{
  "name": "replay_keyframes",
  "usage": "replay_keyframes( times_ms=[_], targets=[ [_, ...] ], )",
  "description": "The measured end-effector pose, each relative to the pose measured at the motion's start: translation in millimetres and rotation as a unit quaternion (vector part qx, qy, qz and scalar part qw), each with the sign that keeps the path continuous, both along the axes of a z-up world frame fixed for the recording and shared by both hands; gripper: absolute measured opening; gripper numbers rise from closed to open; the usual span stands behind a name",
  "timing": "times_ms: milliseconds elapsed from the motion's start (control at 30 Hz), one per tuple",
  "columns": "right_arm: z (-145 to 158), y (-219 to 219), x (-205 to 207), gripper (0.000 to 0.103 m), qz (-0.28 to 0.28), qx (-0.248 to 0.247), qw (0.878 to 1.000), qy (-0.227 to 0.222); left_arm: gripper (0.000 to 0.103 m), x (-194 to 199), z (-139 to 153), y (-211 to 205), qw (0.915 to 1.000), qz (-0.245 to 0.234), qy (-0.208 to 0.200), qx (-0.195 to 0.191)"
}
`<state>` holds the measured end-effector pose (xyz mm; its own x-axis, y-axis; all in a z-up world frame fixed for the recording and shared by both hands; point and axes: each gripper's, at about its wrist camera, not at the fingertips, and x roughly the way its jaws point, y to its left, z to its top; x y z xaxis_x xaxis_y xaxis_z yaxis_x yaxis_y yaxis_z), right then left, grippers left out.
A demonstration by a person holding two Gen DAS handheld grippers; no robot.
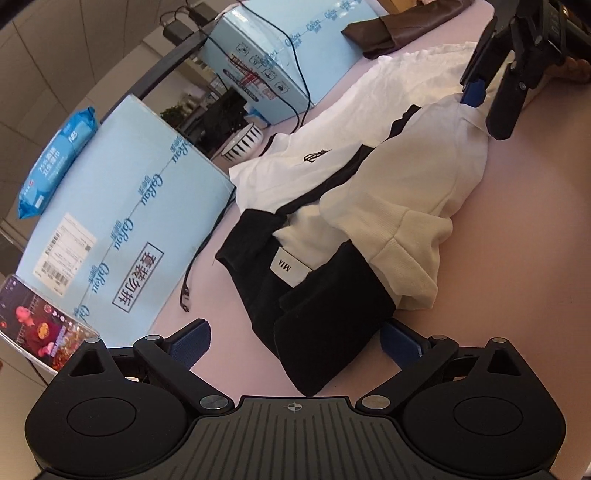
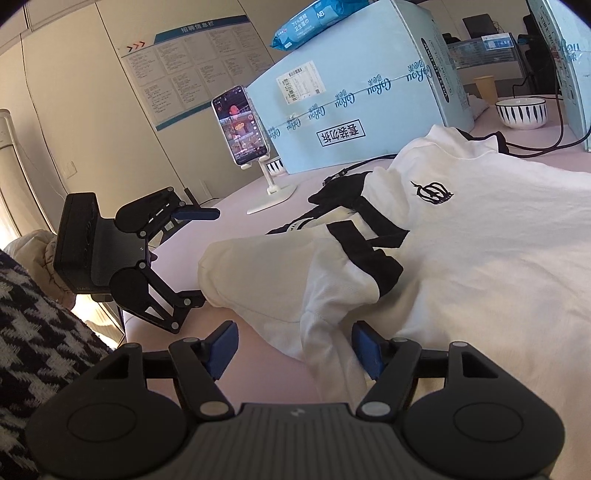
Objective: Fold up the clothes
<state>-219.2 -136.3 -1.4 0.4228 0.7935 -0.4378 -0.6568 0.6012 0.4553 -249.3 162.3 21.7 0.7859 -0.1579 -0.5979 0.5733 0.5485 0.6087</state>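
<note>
A white shirt point(image 1: 295, 173) with black collar, black stripes and a small crown logo lies on the pink table point(image 1: 517, 295). One sleeve point(image 1: 406, 192) is folded across its body. My left gripper point(image 1: 295, 339) is open, its blue pads on either side of the black collar point(image 1: 325, 325). My right gripper point(image 2: 295, 350) is open, with white shirt cloth point(image 2: 325, 332) lying between its pads. In the left wrist view the right gripper point(image 1: 487, 99) sits at the far end of the folded sleeve. In the right wrist view the left gripper point(image 2: 192, 254) is open at the shirt's left end.
Two light blue cardboard boxes point(image 1: 122, 221) point(image 1: 280, 55) stand along the table's far side. A phone on a white stand point(image 2: 242, 125), a patterned bowl point(image 2: 519, 112), a black cable point(image 1: 207, 240), a wipes pack point(image 1: 55, 158) and a brown garment point(image 1: 391, 29) are nearby.
</note>
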Motion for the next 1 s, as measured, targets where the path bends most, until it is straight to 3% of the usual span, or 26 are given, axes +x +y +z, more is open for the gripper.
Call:
replay_keyframes(
  times_ms=[67, 133, 200, 367, 500, 633, 767, 900, 1000],
  targets=[
    [-0.1, -0.1, 0.2, 0.071, 0.0, 0.001, 1.0, 0.001, 0.092, 0.7, 0.2, 0.6, 0.9999, -0.012, 0.008, 0.0],
    [-0.1, -0.8, -0.2, 0.071, -0.001, 0.004, 1.0, 0.002, 0.075, -5.4, -2.1, -1.3, 0.9984, -0.054, 0.007, 0.014],
    [-0.2, -1.4, 0.0, 0.071, -0.001, 0.006, 1.0, 0.004, 0.049, -9.7, -4.4, -3.6, 0.9955, -0.09, 0.013, 0.029],
    [-0.5, -0.8, 0.1, 0.071, -0.002, 0.008, 1.0, 0.005, 0.035, 4.2, 2.8, -4.3, 0.9901, -0.107, 0.089, 0.017],
    [-0.3, -0.7, -0.7, 0.067, -0.006, 0.006, 1.0, 0.002, 0.015, 9.4, 5.8, -13.9, 0.985, -0.109, 0.132, 0.022],
    [-0.2, -0.6, -1.6, 0.05, -0.022, -0.005, 1.0, -0.004, 0.009, 18.4, 11.0, -16.1, 0.9807, -0.084, 0.176, -0.001],
    [-2.0, -3.3, 1.4, 0.014, -0.046, -0.013, 0.999, 0.008, 0.006, 21.2, 16.7, -17.7, 0.9728, -0.068, 0.22, -0.018],
    [1.2, -0.3, -4.3, 0.01, -0.04, -0.03, 0.999, -0.001, 0.006, 21.8, 25.0, -16.2, 0.9598, -0.065, 0.269, -0.046],
    [7.4, 1.5, -11.9, 0.009, -0.022, -0.037, 0.999, 0.004, 0.006, 15.7, 35.3, -8.6, 0.9432, -0.094, 0.312, -0.064]
  ],
)
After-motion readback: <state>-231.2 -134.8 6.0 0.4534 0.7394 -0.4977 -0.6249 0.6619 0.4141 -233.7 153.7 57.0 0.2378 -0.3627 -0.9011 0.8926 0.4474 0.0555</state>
